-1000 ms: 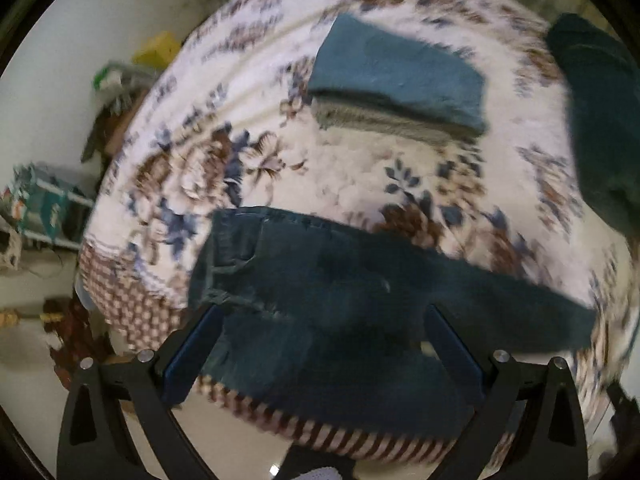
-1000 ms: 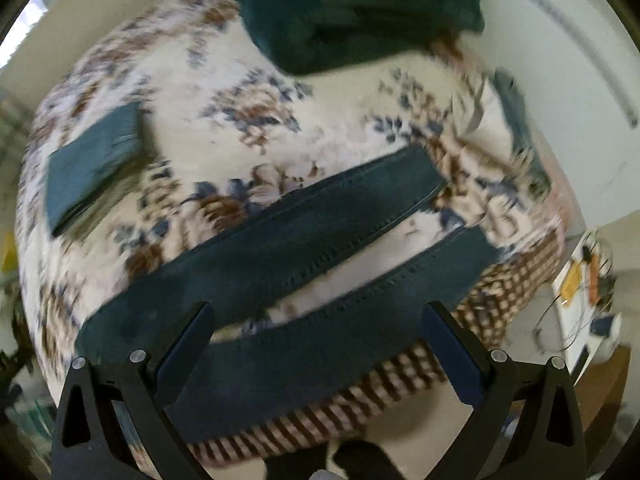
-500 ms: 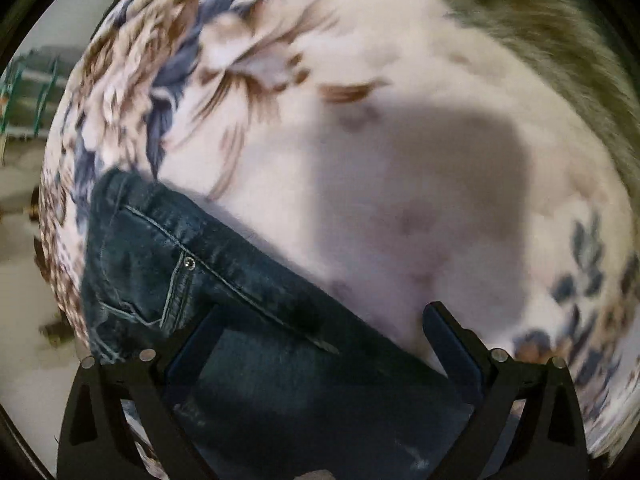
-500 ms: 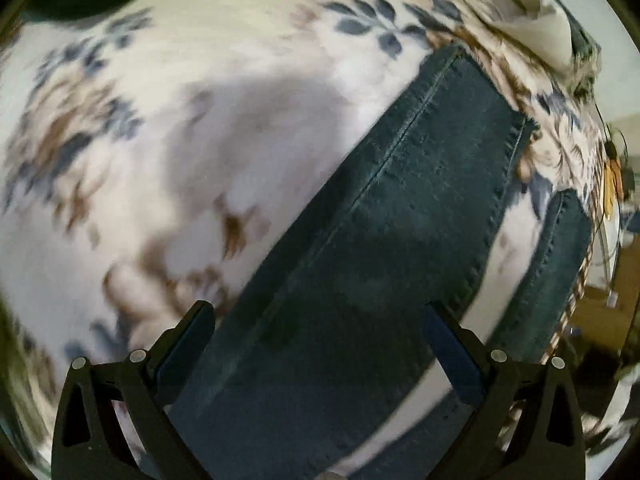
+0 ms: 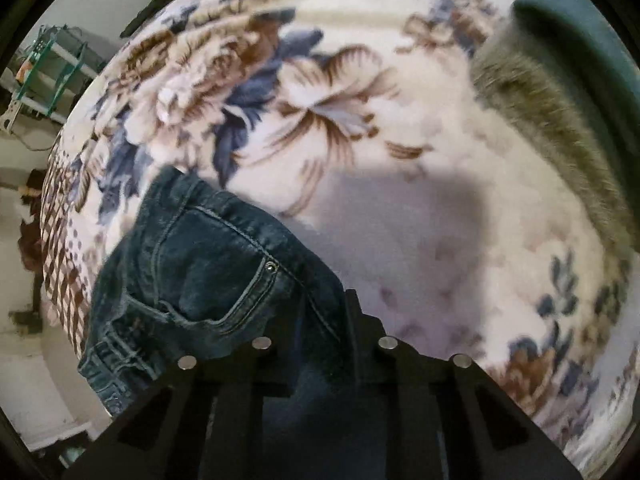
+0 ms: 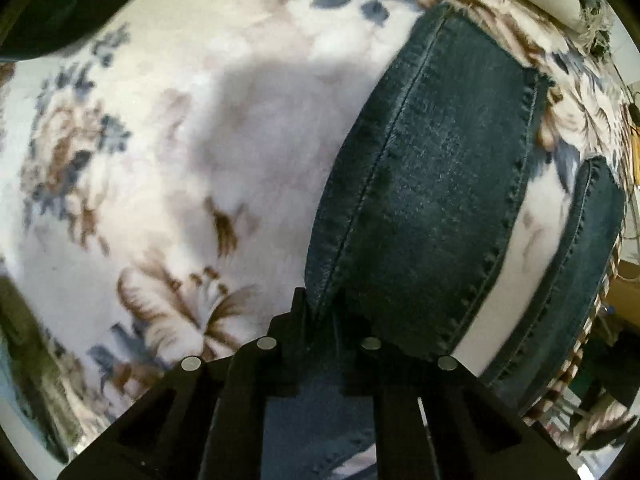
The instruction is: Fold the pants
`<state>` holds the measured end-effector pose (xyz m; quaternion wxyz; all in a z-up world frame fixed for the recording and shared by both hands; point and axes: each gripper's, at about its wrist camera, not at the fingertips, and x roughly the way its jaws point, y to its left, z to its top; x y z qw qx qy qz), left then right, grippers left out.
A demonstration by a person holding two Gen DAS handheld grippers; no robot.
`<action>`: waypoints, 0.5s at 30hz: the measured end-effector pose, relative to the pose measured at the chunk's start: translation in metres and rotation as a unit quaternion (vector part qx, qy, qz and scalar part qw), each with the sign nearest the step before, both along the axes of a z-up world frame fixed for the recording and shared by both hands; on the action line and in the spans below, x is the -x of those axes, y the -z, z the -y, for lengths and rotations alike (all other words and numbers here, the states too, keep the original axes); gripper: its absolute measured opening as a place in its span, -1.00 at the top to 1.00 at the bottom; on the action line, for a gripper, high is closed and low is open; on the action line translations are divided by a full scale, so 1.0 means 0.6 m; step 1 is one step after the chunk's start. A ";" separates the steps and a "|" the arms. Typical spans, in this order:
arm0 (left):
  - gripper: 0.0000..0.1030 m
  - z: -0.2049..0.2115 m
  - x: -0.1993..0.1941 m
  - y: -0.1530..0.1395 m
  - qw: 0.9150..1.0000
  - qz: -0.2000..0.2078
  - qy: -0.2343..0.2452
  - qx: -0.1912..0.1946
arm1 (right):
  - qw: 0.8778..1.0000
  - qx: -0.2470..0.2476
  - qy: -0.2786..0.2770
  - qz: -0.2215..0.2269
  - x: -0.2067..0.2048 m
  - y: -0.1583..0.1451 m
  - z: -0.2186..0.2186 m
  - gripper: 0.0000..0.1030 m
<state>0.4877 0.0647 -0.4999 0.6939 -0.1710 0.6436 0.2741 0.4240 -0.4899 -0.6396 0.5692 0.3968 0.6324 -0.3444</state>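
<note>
Dark blue jeans lie flat on a floral blanket. The left wrist view shows the waist end with a pocket and rivet (image 5: 208,272). My left gripper (image 5: 320,316) is shut on the far edge of the jeans near the hip. The right wrist view shows the far leg (image 6: 436,184) with its hem at the top, and the near leg (image 6: 576,264) at the right. My right gripper (image 6: 320,312) is shut on the far seam edge of that leg.
The floral blanket (image 5: 360,128) covers the bed. A folded grey and teal stack (image 5: 568,80) lies at the upper right of the left wrist view. A dark green garment (image 6: 60,4) sits at the upper left of the right wrist view. The bed edge with checked border (image 5: 60,264) is at left.
Both grippers came down close to the jeans, then closed from open onto the far edge of the fabric, left at the hip, right on the leg.
</note>
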 end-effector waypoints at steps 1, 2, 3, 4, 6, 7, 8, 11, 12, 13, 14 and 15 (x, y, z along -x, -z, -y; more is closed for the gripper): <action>0.74 0.002 0.019 -0.024 1.000 0.014 0.001 0.006 | 1.000 0.000 -0.005 0.009 0.008 -0.003 0.000 0.84; 0.75 0.000 0.033 -0.041 1.000 0.022 0.001 0.010 | 1.000 -0.001 -0.011 0.018 0.018 -0.006 -0.001 0.85; 0.77 -0.002 0.052 -0.064 0.999 0.036 0.000 0.020 | 0.999 -0.002 -0.020 0.029 0.031 -0.010 0.000 0.86; 0.77 -0.008 0.063 -0.080 0.998 0.049 -0.002 0.028 | 0.999 -0.003 -0.030 0.038 0.040 -0.015 -0.003 0.86; 0.78 -0.003 0.111 -0.129 0.996 0.080 -0.004 0.043 | 0.997 -0.004 -0.058 0.048 0.075 -0.024 -0.005 0.87; 0.78 0.006 0.125 -0.140 0.995 0.091 -0.006 0.049 | 0.996 -0.004 -0.069 0.053 0.096 -0.030 -0.005 0.87; 0.78 -0.026 0.120 -0.132 0.994 0.097 -0.006 0.055 | 0.996 -0.004 -0.076 0.056 0.109 -0.040 -0.008 0.87; 0.78 -0.051 0.201 -0.158 0.991 0.114 -0.012 0.070 | 0.994 -0.007 -0.086 0.067 0.153 -0.076 -0.027 0.87; 0.78 -0.062 0.215 -0.154 0.991 0.115 -0.013 0.072 | 0.993 -0.004 -0.091 0.068 0.181 -0.074 -0.030 0.87; 0.78 -0.066 0.243 -0.153 0.991 0.115 -0.017 0.074 | 0.993 -0.001 -0.096 0.068 0.192 -0.079 -0.045 0.87; 0.78 -0.068 0.264 -0.150 0.991 0.114 -0.017 0.074 | 0.993 0.001 -0.101 0.064 0.205 -0.089 -0.051 0.87; 0.78 -0.068 0.294 -0.144 0.991 0.109 -0.019 0.071 | 0.993 0.002 -0.106 0.057 0.228 -0.073 -0.054 0.87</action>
